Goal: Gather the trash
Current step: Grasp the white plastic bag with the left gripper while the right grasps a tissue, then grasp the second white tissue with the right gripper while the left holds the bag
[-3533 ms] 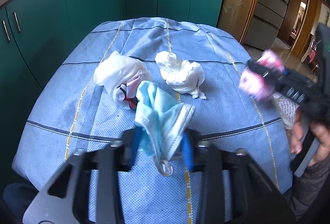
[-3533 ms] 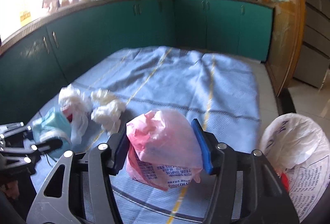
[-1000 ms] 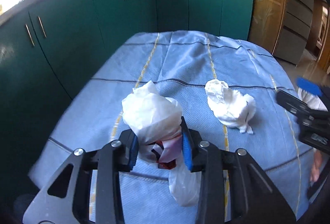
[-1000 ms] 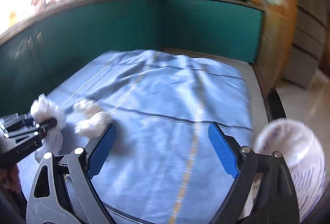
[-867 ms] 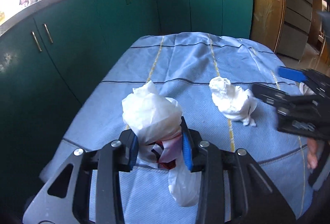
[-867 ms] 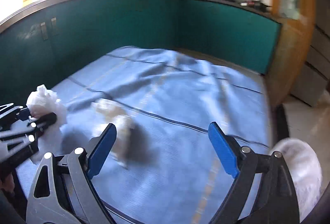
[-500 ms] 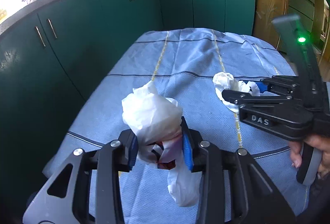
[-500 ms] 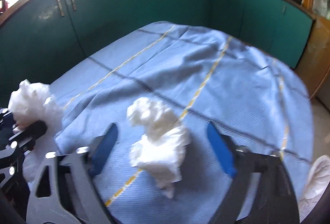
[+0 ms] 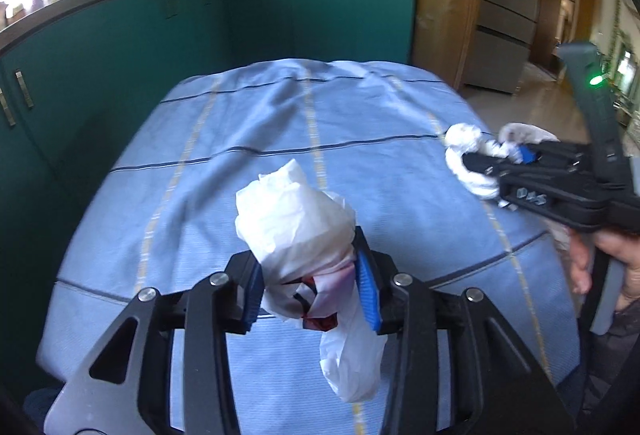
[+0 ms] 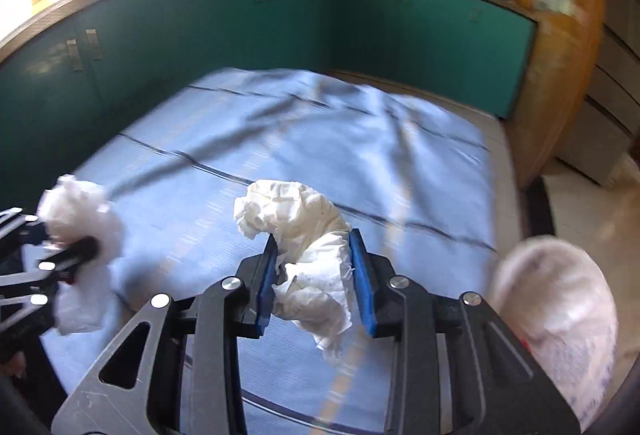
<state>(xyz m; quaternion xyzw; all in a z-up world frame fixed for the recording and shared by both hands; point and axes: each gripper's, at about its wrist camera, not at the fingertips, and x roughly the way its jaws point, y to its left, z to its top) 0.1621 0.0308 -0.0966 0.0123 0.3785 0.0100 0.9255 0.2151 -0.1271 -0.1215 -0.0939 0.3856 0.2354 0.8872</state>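
Above the blue cloth (image 10: 420,163), with the right gripper (image 10: 316,275) closing on the tissue wad (image 10: 308,235) and the left gripper (image 9: 310,287) easing open around its plastic wrapper (image 9: 296,223), carry both loads level to the bin bag (image 10: 556,315) at right, releasing 1 at a time.

Left claw (image 9: 308,287) opening, right claw (image 10: 316,285) closing.

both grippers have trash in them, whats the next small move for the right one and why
Probably carry it right to the lined bin. The right gripper is closing, its pads already squeezing the crumpled tissue, and the bin sits just beside the table.
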